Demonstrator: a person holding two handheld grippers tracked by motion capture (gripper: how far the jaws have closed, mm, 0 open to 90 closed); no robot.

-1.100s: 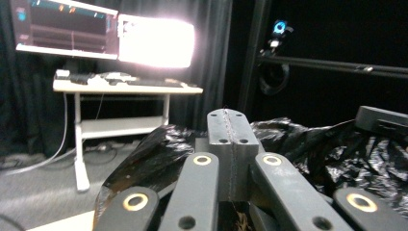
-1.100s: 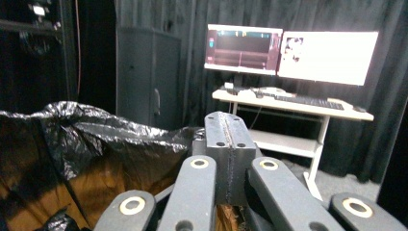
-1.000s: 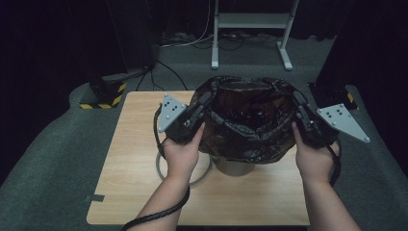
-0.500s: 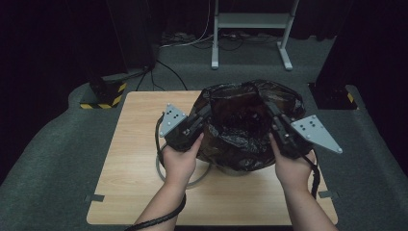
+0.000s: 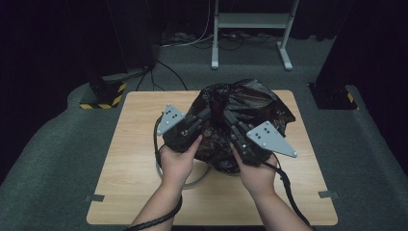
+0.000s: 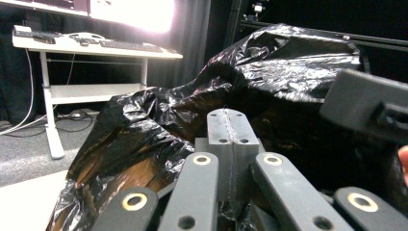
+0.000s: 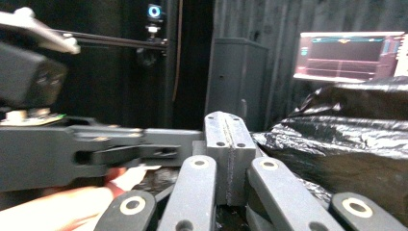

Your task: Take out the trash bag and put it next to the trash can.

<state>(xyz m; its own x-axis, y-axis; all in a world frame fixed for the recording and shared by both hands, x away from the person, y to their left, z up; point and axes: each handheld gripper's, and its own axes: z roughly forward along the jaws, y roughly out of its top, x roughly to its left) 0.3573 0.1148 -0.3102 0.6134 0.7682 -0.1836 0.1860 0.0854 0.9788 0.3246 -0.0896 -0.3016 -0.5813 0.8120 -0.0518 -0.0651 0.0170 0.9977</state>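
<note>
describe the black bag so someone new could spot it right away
Find the light wooden table in the middle of the grey carpet. On its far half sits the black bin bag, crinkled and glossy, its top gathered between two hand-held grippers. It is the table's one shiny black heap.

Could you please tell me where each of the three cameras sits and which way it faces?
High view: above the person's side, looking forward and down on the light wooden table; both forearms show.
Left gripper view: on the left tool, facing the crumpled black plastic bag; its shut jaws show.
Right gripper view: on the right tool, facing the left tool.
All share the bag.
</note>
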